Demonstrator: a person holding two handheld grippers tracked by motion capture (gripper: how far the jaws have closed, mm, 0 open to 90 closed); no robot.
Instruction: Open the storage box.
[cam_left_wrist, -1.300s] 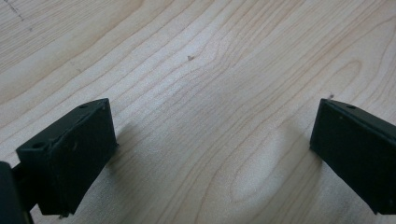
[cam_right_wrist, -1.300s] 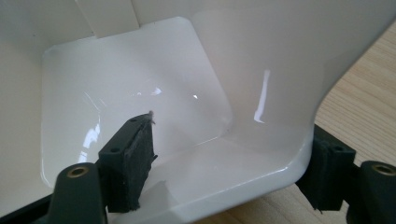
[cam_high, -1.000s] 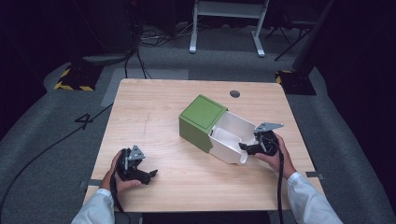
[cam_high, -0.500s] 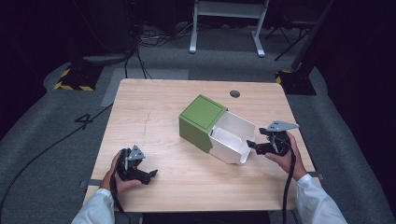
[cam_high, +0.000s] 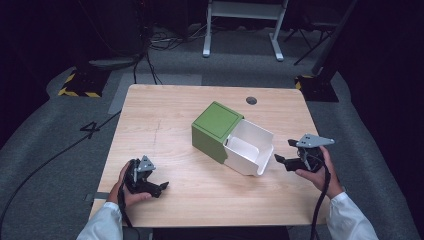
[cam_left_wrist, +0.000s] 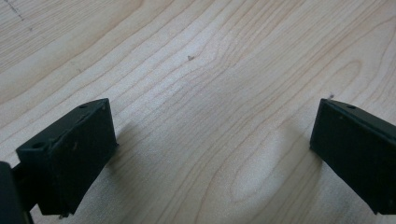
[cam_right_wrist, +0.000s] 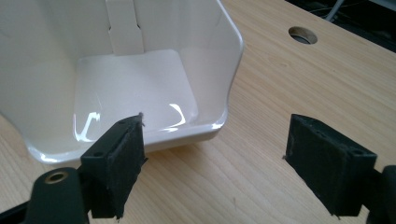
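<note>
The right hand-held gripper (cam_high: 281, 161) hovers just off the white drawer (cam_high: 248, 146), its jaws spread wide and grasping nothing; the drawer's open rim sits just ahead of the left jaw. The drawer sticks out of a green box (cam_high: 214, 129). The left hand-held gripper (cam_high: 162, 187), released too, seems to rest low on the bare desk (cam_high: 165, 115), well apart from the box.

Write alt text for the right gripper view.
An empty white drawer sits on a wooden table, just beyond the open black jaws of the right hand-held gripper. A round hole in the tabletop lies farther back.
</note>
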